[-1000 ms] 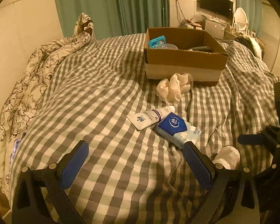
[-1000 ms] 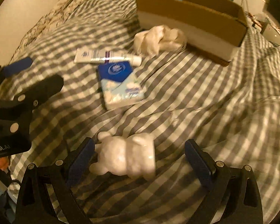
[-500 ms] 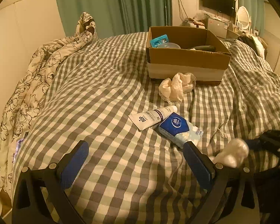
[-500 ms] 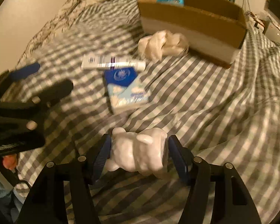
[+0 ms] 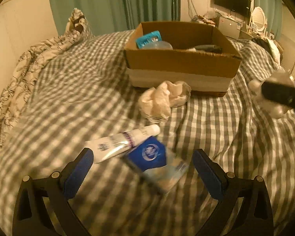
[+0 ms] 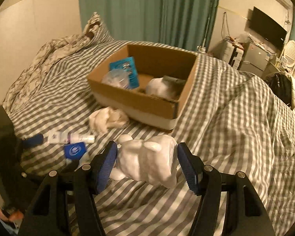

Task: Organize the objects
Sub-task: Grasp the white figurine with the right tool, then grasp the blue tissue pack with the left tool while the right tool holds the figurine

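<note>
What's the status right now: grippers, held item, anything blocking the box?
Right gripper shut on white figurine, lifted off bed. Left gripper open over tissue pack. Cardboard box ahead, path clear.

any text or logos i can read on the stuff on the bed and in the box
Nothing can be read for certain.
White tube: dark print and a purple band, too blurred to read.
Blue tissue pack: a round white logo, its words too blurred.
Teal packet in the cardboard box: markings too small.
White figurine in the right gripper: no text seen.
</note>
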Motion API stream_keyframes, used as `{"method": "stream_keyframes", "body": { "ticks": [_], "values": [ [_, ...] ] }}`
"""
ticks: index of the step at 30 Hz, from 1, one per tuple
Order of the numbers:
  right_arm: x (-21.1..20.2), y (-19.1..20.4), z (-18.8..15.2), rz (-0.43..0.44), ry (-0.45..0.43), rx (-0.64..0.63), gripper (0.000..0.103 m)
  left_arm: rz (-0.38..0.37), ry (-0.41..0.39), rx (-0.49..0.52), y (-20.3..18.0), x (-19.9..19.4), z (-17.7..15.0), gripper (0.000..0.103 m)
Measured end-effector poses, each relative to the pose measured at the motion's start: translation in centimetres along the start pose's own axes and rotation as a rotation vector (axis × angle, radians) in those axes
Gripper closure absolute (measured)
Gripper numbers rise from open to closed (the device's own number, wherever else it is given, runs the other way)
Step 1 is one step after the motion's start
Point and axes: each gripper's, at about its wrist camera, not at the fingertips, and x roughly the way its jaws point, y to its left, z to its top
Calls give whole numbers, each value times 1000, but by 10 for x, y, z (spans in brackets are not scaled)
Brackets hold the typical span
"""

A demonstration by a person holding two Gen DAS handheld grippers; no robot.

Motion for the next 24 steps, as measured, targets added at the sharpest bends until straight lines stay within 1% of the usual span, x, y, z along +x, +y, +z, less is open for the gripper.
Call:
{"method": "stream_keyframes", "body": {
  "ticks": [4, 6, 10, 12, 14, 15, 16, 17, 18, 19, 24],
  "values": [
    [12, -7, 0, 19, 4, 24, 40, 24, 37, -25, -12, 28, 3, 0],
    [20, -8, -5, 30, 16, 29, 40, 41, 41, -26, -16, 38, 3, 0],
    [32, -12, -9, 52, 39, 44, 40, 90, 13, 36, -30, 51, 3, 0],
    [34, -13, -11, 57, 46, 48, 40, 103, 19, 72, -37, 56, 1, 0],
    [34, -14, -12, 61, 44, 51, 40, 77, 25, 104, -44, 55, -5, 0],
    [33, -14, -12, 61, 41, 53, 40, 49, 32, 114, -46, 54, -8, 3],
    [31, -15, -12, 60, 37, 56, 40, 24, 44, 119, -47, 53, -11, 7],
    [30, -15, -13, 59, 36, 57, 40, 8, 54, 120, -47, 53, -14, 16],
    [29, -15, -13, 57, 34, 58, 40, 1, 57, 120, -45, 52, -16, 23],
    [28, -14, -13, 56, 33, 59, 40, -7, 57, 117, -42, 50, -17, 26],
    [17, -9, -14, 48, 16, 50, 40, -90, 74, 61, -29, 38, -16, 31]
  ]
}}
